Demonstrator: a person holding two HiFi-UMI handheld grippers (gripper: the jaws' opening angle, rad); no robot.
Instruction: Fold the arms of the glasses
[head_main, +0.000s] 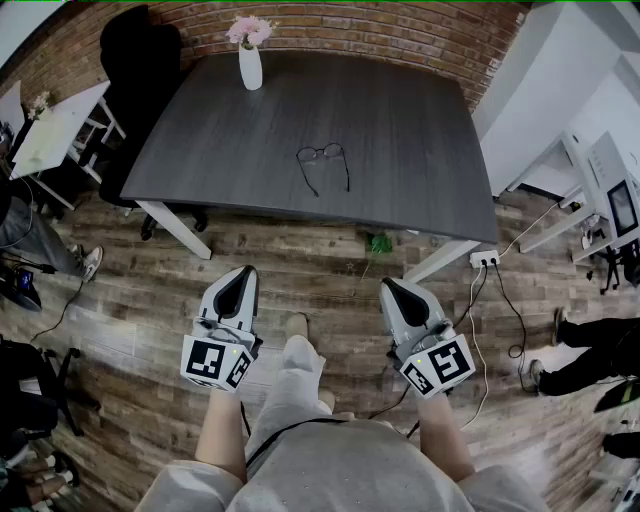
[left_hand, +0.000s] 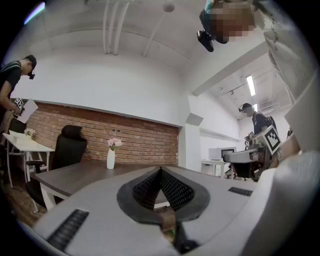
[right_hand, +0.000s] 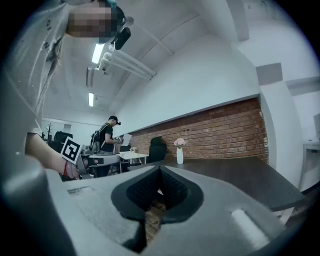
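Dark thin-wire glasses (head_main: 321, 152), arms unfolded, lie on the grey tabletop (head_main: 400, 150), lenses too small to tell. The left claw (head_main: 243, 272) and right claw (head_main: 391, 286) are pressed together, empty.

Dark grey rect. table (head_main: 420, 150), matte top, on white angled legs (head_main: 175, 228). Two things on it. Glasses (head_main: 322, 160), thin dark frame, lie approx. mid-table, a bit twd the near edge; both arms open, pointing twd the near edge, lenses on the far side. White vase (head_main: 250, 68) w/ pink flowers (head_main: 250, 30) stands upright at the far edge, left of centre, well apart from the glasses. Table stands on a wood-plank floor (head_main: 300, 270). On the floor by the near-right leg: white power strip (head_main: 484, 259) w/ cables (head_main: 505, 300); small green item (head_main: 378, 243) at the table's near edge, can't ID.
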